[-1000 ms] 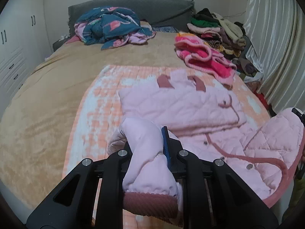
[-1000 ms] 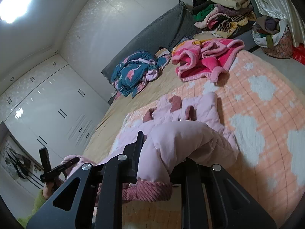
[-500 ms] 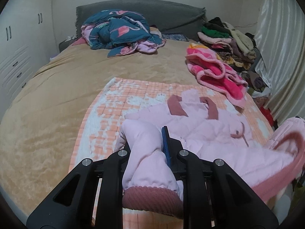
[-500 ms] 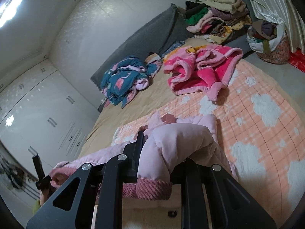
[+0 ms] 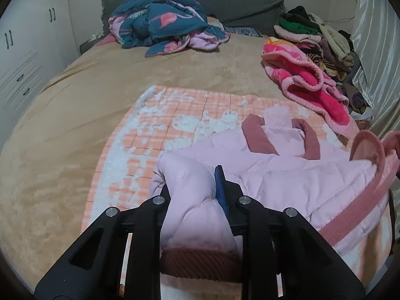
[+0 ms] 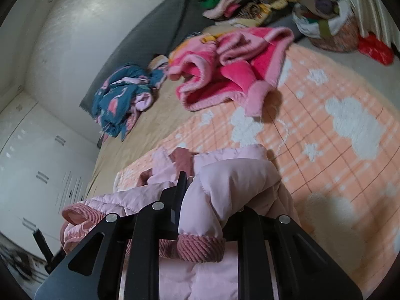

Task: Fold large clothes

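Note:
A pale pink quilted jacket (image 5: 300, 182) with dusty-rose collar and trim lies on the orange checked blanket (image 5: 175, 115). My left gripper (image 5: 192, 182) grips one sleeve (image 5: 190, 215), the ribbed rose cuff (image 5: 200, 262) hanging toward the camera. Its jaws are opening, though the blue pad still presses the fabric. My right gripper (image 6: 212, 192) is shut on the other sleeve (image 6: 232, 175), above its cuff (image 6: 200, 247). In the right wrist view the jacket (image 6: 155, 182) bunches to the left over the blanket (image 6: 337, 150).
A blue flamingo quilt (image 5: 162, 22) sits by the grey headboard. A bright pink robe (image 5: 305, 80) and a heap of clothes (image 5: 312, 32) fill the bed's right side. White wardrobes (image 5: 20, 62) stand on the left, a curtain (image 5: 382, 50) on the right, and a basket (image 6: 330, 30) on the floor.
Both grippers have carried their sleeves forward and lower over the bed. The jacket's buttoned lower half has come up over the body, and its trimmed hem now arches at the right.

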The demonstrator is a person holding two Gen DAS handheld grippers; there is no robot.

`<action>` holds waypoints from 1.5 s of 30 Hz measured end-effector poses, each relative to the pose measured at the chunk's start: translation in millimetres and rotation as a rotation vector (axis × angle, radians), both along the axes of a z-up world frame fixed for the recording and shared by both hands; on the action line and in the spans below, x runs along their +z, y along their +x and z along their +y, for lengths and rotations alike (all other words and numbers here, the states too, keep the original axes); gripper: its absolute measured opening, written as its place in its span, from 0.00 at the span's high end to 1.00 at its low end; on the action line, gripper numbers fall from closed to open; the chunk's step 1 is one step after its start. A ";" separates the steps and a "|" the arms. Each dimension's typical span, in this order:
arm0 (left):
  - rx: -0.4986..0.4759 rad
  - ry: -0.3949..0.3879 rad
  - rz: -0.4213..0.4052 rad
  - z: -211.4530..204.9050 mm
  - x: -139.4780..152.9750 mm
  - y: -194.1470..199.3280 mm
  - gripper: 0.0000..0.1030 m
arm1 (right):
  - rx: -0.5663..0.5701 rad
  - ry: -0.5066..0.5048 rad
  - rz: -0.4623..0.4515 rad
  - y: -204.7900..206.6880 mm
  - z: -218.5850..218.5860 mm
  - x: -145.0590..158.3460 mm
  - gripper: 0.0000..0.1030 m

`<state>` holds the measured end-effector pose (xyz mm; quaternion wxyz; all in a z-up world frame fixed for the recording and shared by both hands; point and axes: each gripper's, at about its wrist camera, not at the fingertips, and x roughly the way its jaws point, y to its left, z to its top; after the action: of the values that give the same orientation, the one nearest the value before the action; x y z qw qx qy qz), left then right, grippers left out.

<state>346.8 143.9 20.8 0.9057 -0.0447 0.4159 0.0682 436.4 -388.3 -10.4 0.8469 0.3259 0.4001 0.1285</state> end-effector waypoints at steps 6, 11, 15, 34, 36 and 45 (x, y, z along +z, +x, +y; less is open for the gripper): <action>0.001 -0.024 0.019 6.1 -22.0 16.3 0.83 | -0.022 0.182 0.042 11.0 -11.1 -23.6 0.68; 0.007 -0.054 0.008 10.7 -31.5 21.9 0.83 | -0.015 0.270 -0.084 -8.3 -18.5 0.7 0.17; 0.009 -0.107 0.009 15.2 -33.4 29.3 0.76 | 0.080 0.102 -0.140 -28.0 16.5 12.1 0.16; -0.049 0.088 -0.170 -8.9 29.0 -11.6 0.15 | 0.147 -0.485 -0.140 -36.6 120.5 -26.4 0.13; -0.066 0.082 -0.128 -11.6 8.8 -12.1 0.15 | 0.151 -0.570 -0.164 -41.6 115.9 -21.2 0.12; -0.206 0.007 0.056 -83.5 -74.9 24.0 0.15 | 0.192 -0.645 0.023 19.6 121.4 -57.9 0.11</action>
<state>370.8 60.4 -54.2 0.8961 0.0036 0.4432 -0.0226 456.0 -266.8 -68.3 0.8857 0.0032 0.4588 0.0708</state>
